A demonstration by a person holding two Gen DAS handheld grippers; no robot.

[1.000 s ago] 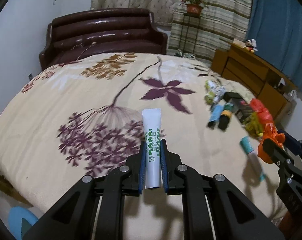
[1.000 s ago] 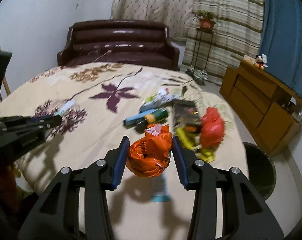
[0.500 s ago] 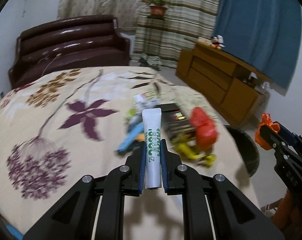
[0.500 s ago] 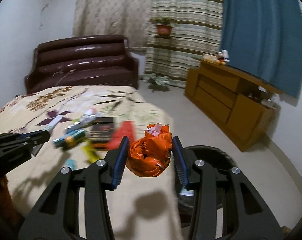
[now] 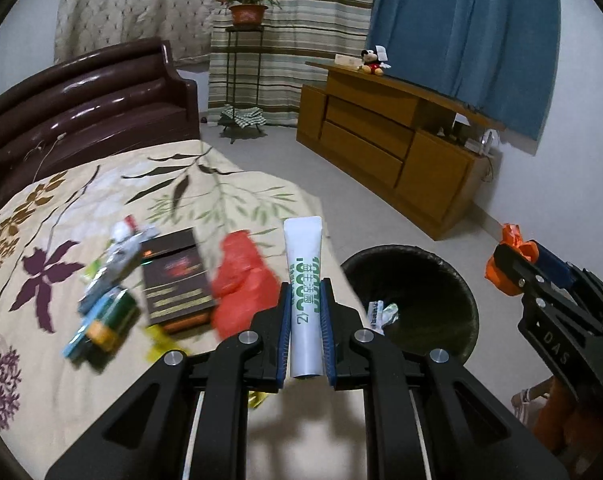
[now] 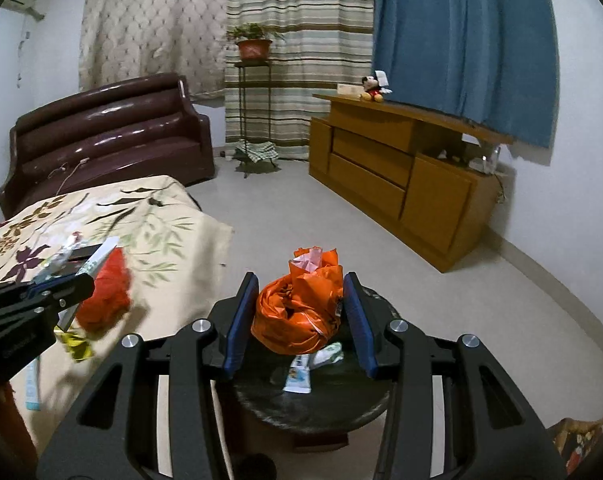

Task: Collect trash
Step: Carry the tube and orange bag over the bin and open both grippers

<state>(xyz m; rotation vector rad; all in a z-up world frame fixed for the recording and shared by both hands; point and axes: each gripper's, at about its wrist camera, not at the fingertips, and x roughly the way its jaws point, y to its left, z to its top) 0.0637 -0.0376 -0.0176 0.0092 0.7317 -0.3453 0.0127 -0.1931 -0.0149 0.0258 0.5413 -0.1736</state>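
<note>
1. While the right gripper (image 6: 297, 320) hangs directly above the dark round waste bin (image 6: 341, 412), its blue-padded jaws are clamped on a crumpled orange plastic bag (image 6: 297, 312) that has not been let go.
2. At the bin's bottom lie a few pieces already collected: a small white-and-blue packet (image 6: 299, 376) and a pale wrapper (image 6: 329, 354).
3. The left gripper (image 5: 305, 320) is closed on a white squeeze tube with green print (image 5: 303, 280), held upright between the pads. It sits near the corner of the bed with the floral beige cover (image 5: 101, 192), just beside the bin but not yet over its opening, as far as the left wrist view shows.
4. Left on the bed is a cluster of trash:
   - a crumpled red plastic bag (image 5: 241, 280)
   - a flat dark brown box (image 5: 175, 276)
   - a silvery crinkled wrapper (image 5: 121, 252)
   - a blue-and-green cylindrical item (image 5: 101, 320), blurred
   - a yellow foil scrap (image 6: 75, 344) near the bed's edge
   - a pale blue flat packet (image 6: 31, 384) by the bed's side
5. Judged from this, the job is somewhat under halfway: a few pieces are binned, two are in hand awaiting release, and at least six remain to be fetched.
</note>
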